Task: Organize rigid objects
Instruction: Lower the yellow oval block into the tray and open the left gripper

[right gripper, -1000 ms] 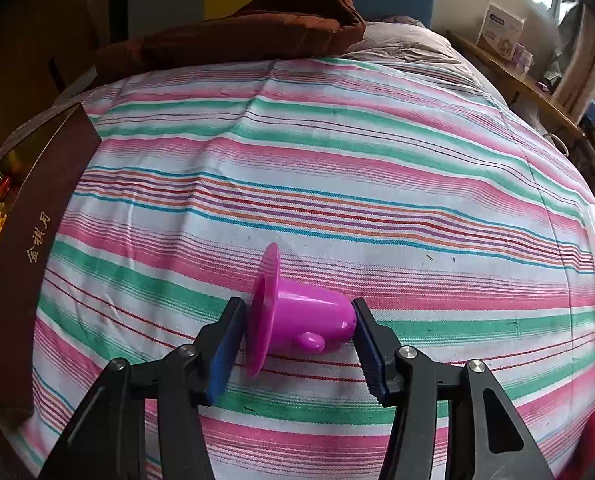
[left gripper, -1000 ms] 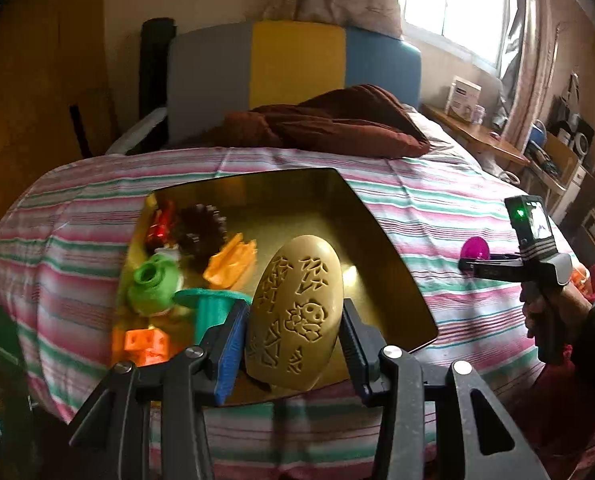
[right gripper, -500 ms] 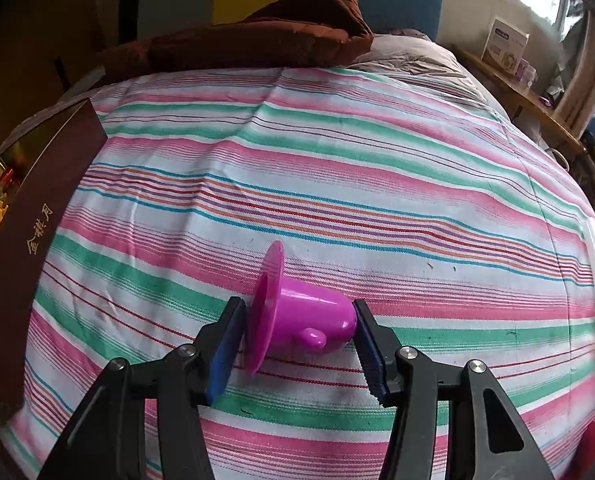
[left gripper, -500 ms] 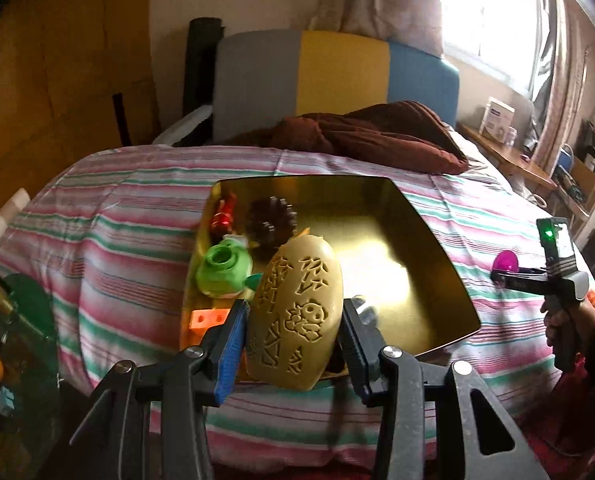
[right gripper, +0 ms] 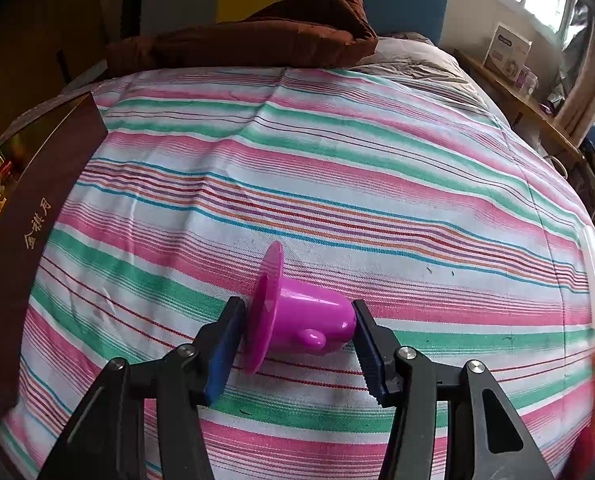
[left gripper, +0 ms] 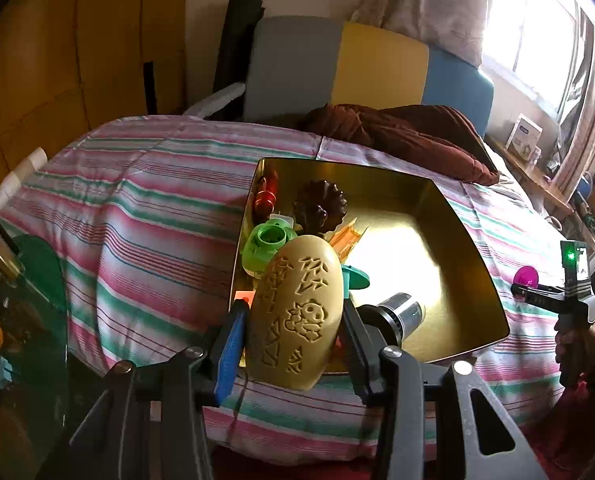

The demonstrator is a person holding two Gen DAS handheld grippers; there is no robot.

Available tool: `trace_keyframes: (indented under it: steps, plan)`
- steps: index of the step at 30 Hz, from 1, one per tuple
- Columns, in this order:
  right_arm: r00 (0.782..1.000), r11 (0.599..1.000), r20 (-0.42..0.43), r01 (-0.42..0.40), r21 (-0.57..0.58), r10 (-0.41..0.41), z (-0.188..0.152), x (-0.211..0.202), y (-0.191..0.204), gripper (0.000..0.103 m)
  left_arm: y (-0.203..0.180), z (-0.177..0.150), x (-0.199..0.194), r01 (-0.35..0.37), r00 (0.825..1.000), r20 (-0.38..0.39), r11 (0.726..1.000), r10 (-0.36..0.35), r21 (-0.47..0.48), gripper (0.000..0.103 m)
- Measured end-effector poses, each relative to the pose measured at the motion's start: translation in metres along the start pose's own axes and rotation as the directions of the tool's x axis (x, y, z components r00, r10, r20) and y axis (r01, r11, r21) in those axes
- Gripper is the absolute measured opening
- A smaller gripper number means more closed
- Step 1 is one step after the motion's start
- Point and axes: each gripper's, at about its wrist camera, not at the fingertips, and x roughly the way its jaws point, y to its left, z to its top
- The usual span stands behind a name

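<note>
Above near edge of gold-lined square tray: left hand-held gripper clamps tan carved oval stone, now pulled back and higher; placement pending. Right hand-held gripper clamps magenta flanged plastic cup, unchanged.

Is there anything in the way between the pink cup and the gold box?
Nothing visible. The right tool holds the pink cup above the striped bedspread, and only bare fabric lies between it and the gold box at the left. The box's brown wall faces the cup.
</note>
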Motion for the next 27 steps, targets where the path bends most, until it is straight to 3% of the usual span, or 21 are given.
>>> trace_keyframes:
  steps: [7, 11, 14, 18, 22, 27]
  plan:
    - [1.0, 1.0, -0.001, 0.013, -0.016, -0.013, 0.001, 0.0, 0.003, 0.054, -0.009, 0.006, 0.012, 0.082, 0.995, -0.052, 0.996, -0.082, -0.02, 0.045]
    - [1.0, 1.0, -0.003, 0.015, -0.018, -0.015, 0.002, 0.0, 0.003, 0.054, -0.022, 0.027, 0.024, 0.198, 0.975, -0.091, 0.979, -0.202, -0.049, 0.045]
    - [1.0, 1.0, -0.004, 0.017, -0.022, -0.017, 0.003, 0.0, 0.005, 0.054, -0.037, 0.047, 0.034, 0.24, 0.966, -0.089, 0.97, -0.242, -0.03, 0.045]
    - [1.0, 0.999, -0.006, 0.02, -0.029, -0.02, 0.003, 0.0, 0.006, 0.054, -0.053, 0.075, 0.058, 0.268, 0.956, -0.116, 0.963, -0.27, -0.031, 0.045]
    - [1.0, 0.999, -0.007, 0.02, -0.032, -0.02, 0.004, 0.0, 0.006, 0.054, -0.075, 0.1, 0.089, 0.263, 0.956, -0.137, 0.965, -0.259, 0.011, 0.045]
    - [1.0, 0.999, -0.008, 0.027, -0.043, -0.027, 0.004, 0.0, 0.007, 0.054, -0.085, 0.117, 0.145, 0.25, 0.936, -0.245, 0.967, -0.252, -0.042, 0.045]
